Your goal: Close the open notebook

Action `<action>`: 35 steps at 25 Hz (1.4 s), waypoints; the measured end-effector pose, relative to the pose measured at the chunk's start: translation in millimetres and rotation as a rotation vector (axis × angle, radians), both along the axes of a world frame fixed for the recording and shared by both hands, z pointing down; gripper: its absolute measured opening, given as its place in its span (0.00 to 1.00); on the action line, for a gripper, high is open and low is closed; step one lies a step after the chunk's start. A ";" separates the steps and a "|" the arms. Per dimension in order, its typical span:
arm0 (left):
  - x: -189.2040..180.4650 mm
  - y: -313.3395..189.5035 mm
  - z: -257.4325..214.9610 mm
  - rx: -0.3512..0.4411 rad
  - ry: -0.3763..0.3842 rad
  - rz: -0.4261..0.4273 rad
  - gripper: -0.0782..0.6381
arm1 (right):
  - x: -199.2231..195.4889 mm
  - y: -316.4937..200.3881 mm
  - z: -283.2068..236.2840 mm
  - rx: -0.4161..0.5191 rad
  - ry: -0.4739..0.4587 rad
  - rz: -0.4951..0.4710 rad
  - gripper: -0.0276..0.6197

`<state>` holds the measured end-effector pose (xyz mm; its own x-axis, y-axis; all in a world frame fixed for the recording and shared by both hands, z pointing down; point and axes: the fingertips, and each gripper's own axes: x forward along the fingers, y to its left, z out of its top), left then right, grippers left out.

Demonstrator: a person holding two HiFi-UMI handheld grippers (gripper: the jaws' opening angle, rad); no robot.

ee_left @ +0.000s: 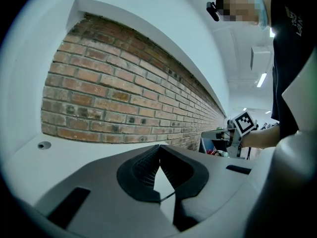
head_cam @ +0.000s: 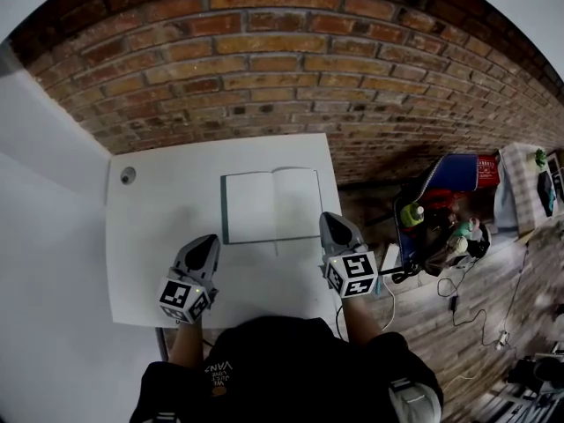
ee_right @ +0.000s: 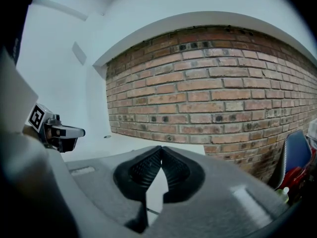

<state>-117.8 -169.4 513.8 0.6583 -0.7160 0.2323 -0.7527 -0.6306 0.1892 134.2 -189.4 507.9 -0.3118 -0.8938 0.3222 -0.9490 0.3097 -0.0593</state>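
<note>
While the white-paged, teal-edged notebook [head_cam: 270,204] lies fully open, closing all ahead, the grey left gripper [head_cam: 205,243] and right gripper [head_cam: 331,221] hover nearby, jaws pinched together, empty.

notebook [head_cam: 270,205] on table [head_cam: 159,263], wall [head_cam: 291,51] behind, left tool [head_cam: 210,241] and right tool [head_cam: 331,222] nearer

Bottom of the head view: a black short-sleeved shirt [head_cam: 264,368] with white lettering. The left gripper [head_cam: 210,240] and right gripper [head_cam: 328,218] are grey-shelled, with black ribbed pads [ee_left: 141,170] and black-and-white marker cubes [head_cam: 356,273]
</note>
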 end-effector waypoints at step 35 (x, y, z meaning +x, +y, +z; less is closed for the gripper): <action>16.9 -34.4 101.4 -0.262 -0.022 -0.041 0.13 | 0.6 -38.3 138.1 -0.233 0.118 -0.042 0.04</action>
